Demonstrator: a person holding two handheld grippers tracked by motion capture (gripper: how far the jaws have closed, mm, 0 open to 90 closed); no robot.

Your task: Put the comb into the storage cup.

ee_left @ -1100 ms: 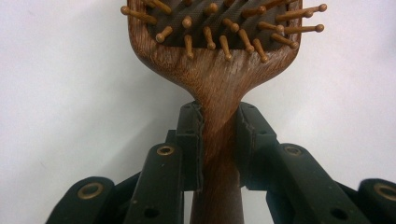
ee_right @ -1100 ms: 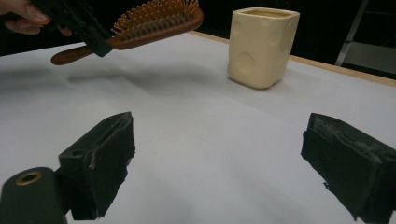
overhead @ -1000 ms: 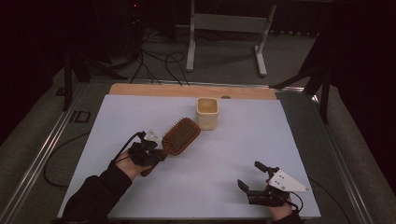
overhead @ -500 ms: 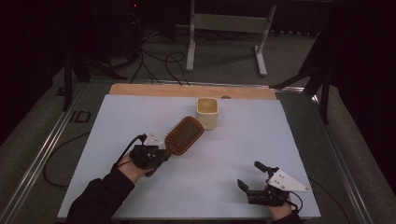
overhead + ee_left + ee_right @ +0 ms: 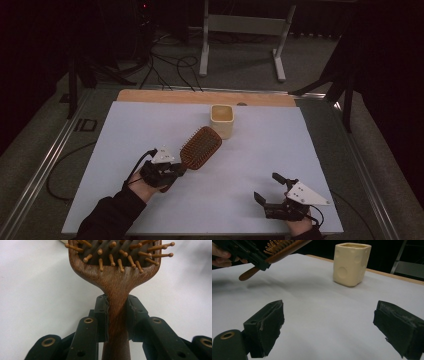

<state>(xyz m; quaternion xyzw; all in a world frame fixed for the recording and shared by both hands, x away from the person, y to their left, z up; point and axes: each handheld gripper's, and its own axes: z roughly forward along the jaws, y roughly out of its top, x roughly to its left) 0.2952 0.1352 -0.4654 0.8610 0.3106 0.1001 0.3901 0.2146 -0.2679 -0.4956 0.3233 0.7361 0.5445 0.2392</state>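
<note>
Nearest the person, the right tool (image 5: 272, 192) sat low over the near right part of the white surface (image 5: 260, 150), its jaws spread wide with nothing between them; in the right gripper view the two black pads (image 5: 268, 325) stood well apart over bare sheet. Farther in and to the left, the left tool (image 5: 172, 172) was clenched on the neck of the wooden hairbrush (image 5: 201, 147), both pads pressing the handle just below the head, as the left gripper view made plain (image 5: 117, 307). The brush was lifted clear of the surface, bristles up, its head pointing away towards the far edge. Just beyond the head stood the cream cup (image 5: 222, 120), upright, near the brush; whether they touched could not be told.
</note>
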